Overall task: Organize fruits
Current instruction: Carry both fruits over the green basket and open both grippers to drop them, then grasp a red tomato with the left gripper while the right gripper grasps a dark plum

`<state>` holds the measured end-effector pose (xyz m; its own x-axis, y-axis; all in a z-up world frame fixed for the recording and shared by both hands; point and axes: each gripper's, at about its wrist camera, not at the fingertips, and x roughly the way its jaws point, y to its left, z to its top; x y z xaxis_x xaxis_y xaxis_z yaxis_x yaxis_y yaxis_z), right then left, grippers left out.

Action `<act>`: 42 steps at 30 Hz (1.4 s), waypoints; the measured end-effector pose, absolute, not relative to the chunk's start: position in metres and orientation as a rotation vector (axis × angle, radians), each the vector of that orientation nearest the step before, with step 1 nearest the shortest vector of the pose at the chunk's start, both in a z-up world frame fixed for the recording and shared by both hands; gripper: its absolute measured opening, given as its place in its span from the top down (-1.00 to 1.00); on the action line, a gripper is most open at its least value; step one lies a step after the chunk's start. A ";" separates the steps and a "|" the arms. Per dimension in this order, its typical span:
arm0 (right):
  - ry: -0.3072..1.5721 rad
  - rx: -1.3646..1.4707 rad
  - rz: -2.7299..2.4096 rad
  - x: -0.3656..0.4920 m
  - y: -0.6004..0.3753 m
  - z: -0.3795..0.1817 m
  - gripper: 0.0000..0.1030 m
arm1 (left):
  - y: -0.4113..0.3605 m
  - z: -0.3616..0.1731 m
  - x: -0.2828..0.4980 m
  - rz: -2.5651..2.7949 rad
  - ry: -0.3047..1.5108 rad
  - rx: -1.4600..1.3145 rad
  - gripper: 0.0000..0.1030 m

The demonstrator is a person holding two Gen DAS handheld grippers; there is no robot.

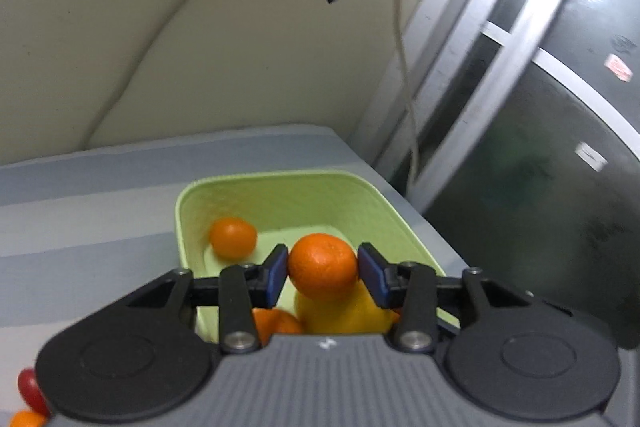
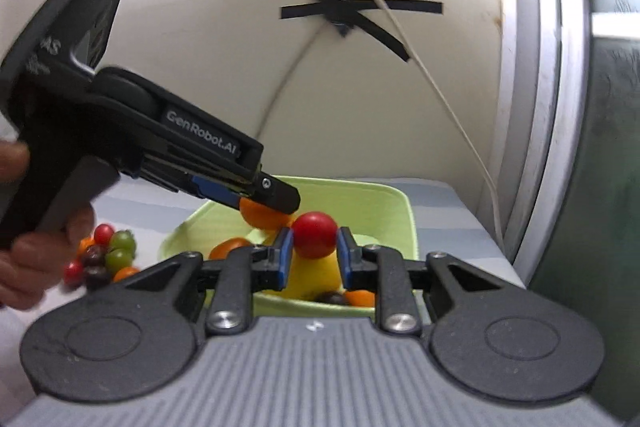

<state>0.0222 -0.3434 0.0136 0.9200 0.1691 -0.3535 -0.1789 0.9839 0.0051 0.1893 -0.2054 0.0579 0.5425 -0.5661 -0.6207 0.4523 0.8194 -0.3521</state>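
Note:
My left gripper is shut on an orange mandarin and holds it above the light green bin. In the bin lie another mandarin, a yellow fruit and an orange fruit. My right gripper is shut on a red tomato above the near side of the same bin. The left gripper with its mandarin shows in the right wrist view, over the bin's left part.
A pile of small red, green, dark and orange fruits lies on the striped cloth left of the bin. A red fruit sits at the lower left. A white cable hangs down the wall. A window frame stands to the right.

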 end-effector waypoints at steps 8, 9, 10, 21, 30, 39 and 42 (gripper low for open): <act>0.330 0.029 0.107 0.017 -0.361 0.027 0.11 | -0.168 0.082 0.184 -0.529 0.749 -0.173 -0.20; 0.320 0.026 0.105 0.011 -0.363 0.032 0.11 | -0.156 0.086 0.180 -0.520 0.738 -0.179 -0.20; 0.309 0.020 0.111 0.005 -0.364 0.036 0.11 | -0.144 0.090 0.175 -0.510 0.727 -0.182 -0.20; 0.460 0.040 0.516 -0.031 -0.298 0.042 0.45 | -0.018 0.066 0.110 -0.400 0.763 -0.215 -0.12; 0.479 -0.149 0.547 -0.013 -0.206 -0.014 0.47 | -0.040 0.021 0.078 -0.446 0.801 -0.201 -0.12; 0.466 -0.330 0.531 0.004 -0.187 -0.031 0.47 | -0.029 0.004 0.086 -0.455 0.798 -0.279 -0.01; 0.460 -0.355 0.526 0.007 -0.182 -0.035 0.40 | -0.029 0.003 0.081 -0.433 0.779 -0.265 0.12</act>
